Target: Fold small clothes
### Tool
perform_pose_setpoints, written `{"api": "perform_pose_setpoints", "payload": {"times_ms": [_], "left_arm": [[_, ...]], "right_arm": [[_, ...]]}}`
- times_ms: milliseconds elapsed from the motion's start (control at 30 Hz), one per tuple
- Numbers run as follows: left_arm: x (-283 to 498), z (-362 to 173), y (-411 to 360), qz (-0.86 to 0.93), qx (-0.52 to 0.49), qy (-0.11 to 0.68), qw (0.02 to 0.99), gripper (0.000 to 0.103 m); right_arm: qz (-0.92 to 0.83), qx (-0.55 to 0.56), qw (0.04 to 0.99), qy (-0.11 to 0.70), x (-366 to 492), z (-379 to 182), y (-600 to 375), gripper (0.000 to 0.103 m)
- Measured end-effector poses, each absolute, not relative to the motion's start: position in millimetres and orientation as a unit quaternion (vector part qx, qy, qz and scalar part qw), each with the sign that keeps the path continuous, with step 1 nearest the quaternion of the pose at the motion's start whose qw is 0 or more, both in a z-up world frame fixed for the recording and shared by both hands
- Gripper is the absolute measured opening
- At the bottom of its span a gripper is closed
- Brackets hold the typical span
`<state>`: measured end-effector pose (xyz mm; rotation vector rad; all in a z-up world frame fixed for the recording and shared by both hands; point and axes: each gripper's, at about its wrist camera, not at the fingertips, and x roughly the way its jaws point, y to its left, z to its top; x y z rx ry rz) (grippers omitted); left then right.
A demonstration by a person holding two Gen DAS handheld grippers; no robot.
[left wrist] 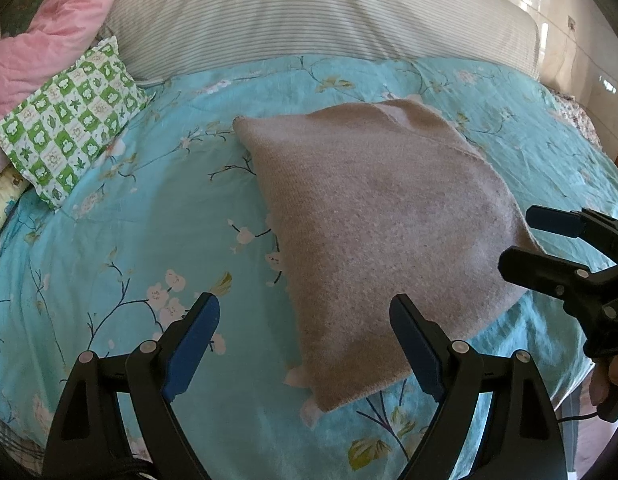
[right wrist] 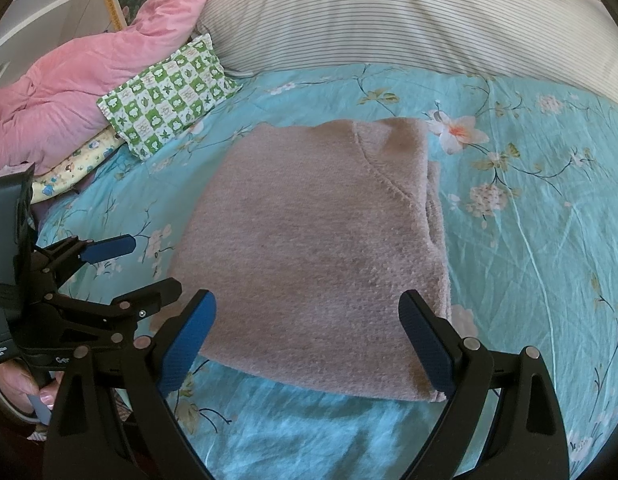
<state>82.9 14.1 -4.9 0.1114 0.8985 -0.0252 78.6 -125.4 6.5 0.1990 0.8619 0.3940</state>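
Observation:
A folded beige knitted garment [left wrist: 369, 220] [right wrist: 321, 248] lies flat on the turquoise flowered bedspread [left wrist: 141, 216] [right wrist: 529, 240]. My left gripper [left wrist: 305, 320] hovers open over its near left corner, blue pads wide apart, nothing between them. My right gripper [right wrist: 307, 318] also stands open above the garment's near edge, holding nothing. Each gripper shows in the other's view: the right gripper [left wrist: 521, 236] at the garment's right edge, the left gripper [right wrist: 149, 264] at its left side. A hand [right wrist: 17, 388] holds the left gripper's handle.
A green-and-white checked pillow [left wrist: 69, 120] [right wrist: 169, 96] and a pink quilt [left wrist: 41, 28] [right wrist: 69, 80] lie at the far left. A large striped cushion [left wrist: 329, 12] [right wrist: 409, 16] spans the back. The bed's edge drops away at the near right [left wrist: 569, 360].

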Motion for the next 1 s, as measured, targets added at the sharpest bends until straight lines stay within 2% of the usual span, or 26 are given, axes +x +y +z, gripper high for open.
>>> {"api": "perform_pose_setpoints", "payload": {"times_ms": [1000], "left_arm": [[85.8,-0.5,12.6,-0.015,0.055,0.426,0.903,0.088]], "right_arm": [[0.183,0.105,0.887,0.41,80.6,6.9,-129.4,0.093]]}}
